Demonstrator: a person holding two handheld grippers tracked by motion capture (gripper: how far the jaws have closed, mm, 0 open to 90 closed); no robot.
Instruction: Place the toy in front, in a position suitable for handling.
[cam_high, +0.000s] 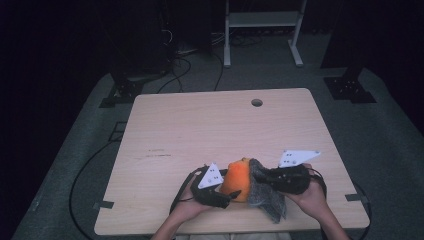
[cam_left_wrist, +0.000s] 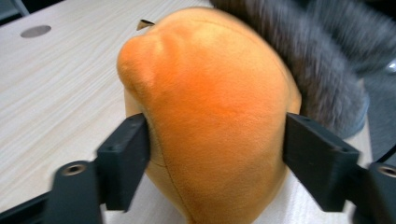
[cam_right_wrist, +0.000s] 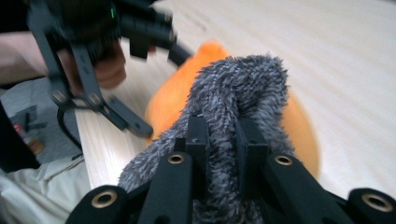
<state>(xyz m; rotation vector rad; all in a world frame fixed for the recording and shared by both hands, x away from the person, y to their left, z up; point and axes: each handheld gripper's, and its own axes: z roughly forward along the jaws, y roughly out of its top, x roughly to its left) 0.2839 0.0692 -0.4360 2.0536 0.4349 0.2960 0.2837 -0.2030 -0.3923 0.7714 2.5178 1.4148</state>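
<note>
An orange plush toy (cam_high: 236, 180) stands near the table's front edge, with a grey furry cloth (cam_high: 265, 192) draped against its right side. My left gripper (cam_high: 229, 192) comes in from the left. In the left gripper view its pads press both flanks of the orange plush toy (cam_left_wrist: 210, 107), and the left gripper (cam_left_wrist: 217, 149) has the grey cloth (cam_left_wrist: 317, 60) behind it. My right gripper (cam_high: 267, 177) is shut on a fold of the cloth. In the right gripper view the grey cloth (cam_right_wrist: 233, 93) bunches between the narrow jaws of the right gripper (cam_right_wrist: 223, 140), with the orange toy (cam_right_wrist: 173, 98) behind.
The wooden table (cam_high: 210, 125) has a round cable hole (cam_high: 257, 102) at the back right. A white metal stand (cam_high: 262, 30), dark tripod feet (cam_high: 120, 92) and cables (cam_high: 82, 170) are on the grey floor around it.
</note>
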